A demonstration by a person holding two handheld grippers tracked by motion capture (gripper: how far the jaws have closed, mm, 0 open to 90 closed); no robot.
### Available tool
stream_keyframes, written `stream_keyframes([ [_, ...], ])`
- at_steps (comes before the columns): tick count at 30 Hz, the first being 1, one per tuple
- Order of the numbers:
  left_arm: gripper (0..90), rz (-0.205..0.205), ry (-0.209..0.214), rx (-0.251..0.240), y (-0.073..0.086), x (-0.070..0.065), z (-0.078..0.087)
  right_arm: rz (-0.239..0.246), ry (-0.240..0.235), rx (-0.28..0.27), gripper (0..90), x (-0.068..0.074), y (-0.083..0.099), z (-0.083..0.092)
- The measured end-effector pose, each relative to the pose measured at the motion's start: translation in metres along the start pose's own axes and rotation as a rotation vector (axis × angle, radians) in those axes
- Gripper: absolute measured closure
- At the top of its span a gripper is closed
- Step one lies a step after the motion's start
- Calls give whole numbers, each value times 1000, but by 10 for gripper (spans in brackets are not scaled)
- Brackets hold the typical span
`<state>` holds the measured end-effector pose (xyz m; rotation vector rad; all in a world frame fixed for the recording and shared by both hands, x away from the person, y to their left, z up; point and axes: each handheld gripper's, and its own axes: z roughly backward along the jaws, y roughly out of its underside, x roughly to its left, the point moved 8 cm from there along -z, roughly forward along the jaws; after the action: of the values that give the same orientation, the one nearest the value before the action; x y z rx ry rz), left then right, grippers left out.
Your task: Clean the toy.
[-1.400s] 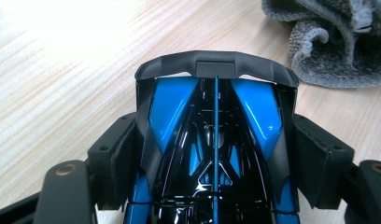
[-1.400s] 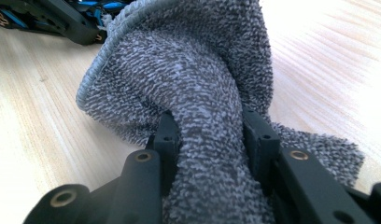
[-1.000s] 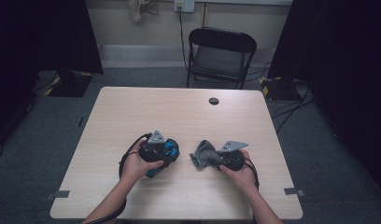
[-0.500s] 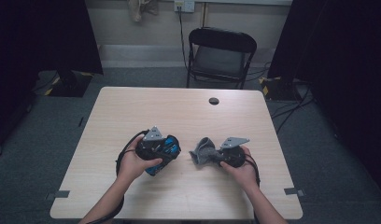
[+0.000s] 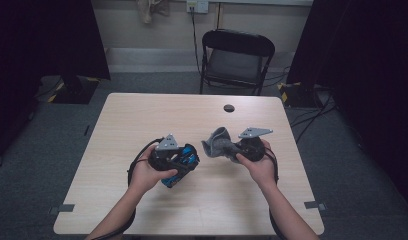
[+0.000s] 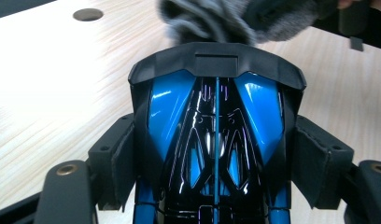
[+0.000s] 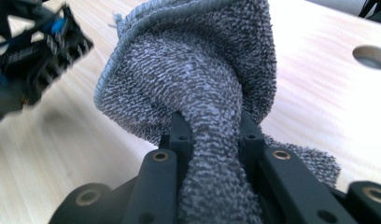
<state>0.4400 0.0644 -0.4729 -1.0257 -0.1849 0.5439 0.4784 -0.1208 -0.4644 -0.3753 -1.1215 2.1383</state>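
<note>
In the high view my left gripper (image 5: 184,161) is shut across a glossy blue and black shell-shaped object (image 5: 178,165), held just above the wooden table (image 5: 142,115). In the left gripper view both pads (image 6: 313,164) press the sides of that object (image 6: 216,116). My right gripper (image 5: 226,148) is shut on a bunched grey terry cloth (image 5: 216,142), lifted off the table to the right of the object. In the right gripper view the cloth (image 7: 198,70) is pinched between the jaws of my right gripper (image 7: 211,135) and bulges above them. The blue object (image 7: 34,51) sits blurred at upper left.
A round cable hole (image 5: 229,108) lies in the table's far middle. A black folding chair (image 5: 237,55) stands behind the table's far edge. A cable loops on the table from the left gripper (image 5: 137,162). Dark curtains flank the room.
The right hand has risen, lifting the grey cloth off the table towards the blue object. The left hand and its object have hardly moved.
</note>
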Motion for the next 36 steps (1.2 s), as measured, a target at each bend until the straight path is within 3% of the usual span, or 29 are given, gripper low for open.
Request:
stream_keyframes([
  [5,256,-16,24,3,-3,-8,-3,24,24,7,745,4,-14,-8],
  [8,256,-14,26,3,-4,-9,-4,22,-19,3,745,14,-20,-12],
  [12,256,-8,10,1,-3,-6,-4,56,-68,4,745,33,-27,-15],
  [20,255,24,-33,-9,-1,7,1,70,-140,29,745,50,-25,-18],
  [31,255,36,-55,-15,0,14,6,84,-216,12,746,58,-20,-8],
  [36,256,33,-44,-17,-2,11,7,71,-183,11,745,50,-17,0],
])
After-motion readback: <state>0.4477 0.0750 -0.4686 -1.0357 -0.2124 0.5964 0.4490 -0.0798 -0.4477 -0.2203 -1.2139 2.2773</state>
